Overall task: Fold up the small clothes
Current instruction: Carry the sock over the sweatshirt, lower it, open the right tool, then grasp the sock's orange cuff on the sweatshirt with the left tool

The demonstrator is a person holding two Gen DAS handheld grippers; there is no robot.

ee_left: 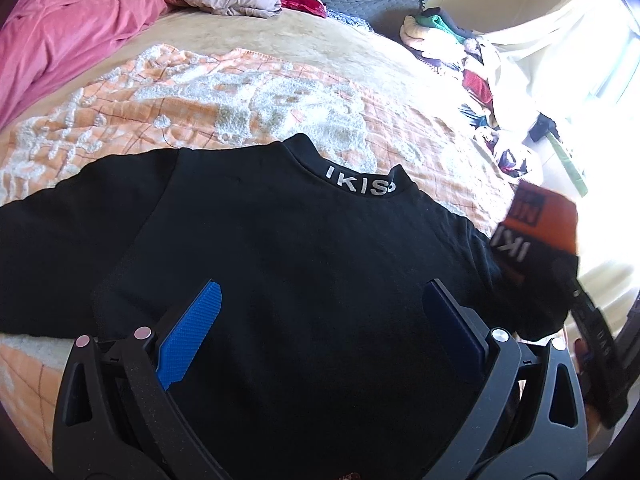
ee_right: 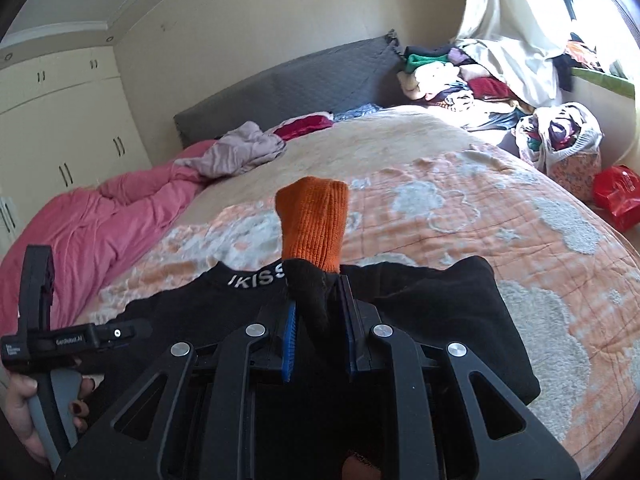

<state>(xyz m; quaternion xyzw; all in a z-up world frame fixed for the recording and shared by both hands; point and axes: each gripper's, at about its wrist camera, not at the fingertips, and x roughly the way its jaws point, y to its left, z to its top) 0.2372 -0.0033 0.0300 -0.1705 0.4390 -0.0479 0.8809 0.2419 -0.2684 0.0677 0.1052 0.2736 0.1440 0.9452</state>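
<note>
Right wrist view: our right gripper (ee_right: 318, 320) clamps the sleeve's orange cuff (ee_right: 314, 224) above the black sweater (ee_right: 192, 312). Our left gripper (ee_left: 320, 336) hovers released over the sweater on the bed (ee_left: 280, 92).

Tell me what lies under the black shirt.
The black shirt lies spread on an orange-and-white quilt, which shows around its collar and sleeves. Whatever lies directly beneath the shirt's body is covered and cannot be seen.

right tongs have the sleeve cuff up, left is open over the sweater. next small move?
Probably carry the orange cuff, pinched in the right tongs, across the black sweater and lay the sleeve on the back. The sweater lies flat and the left tongs hang open above it.
</note>
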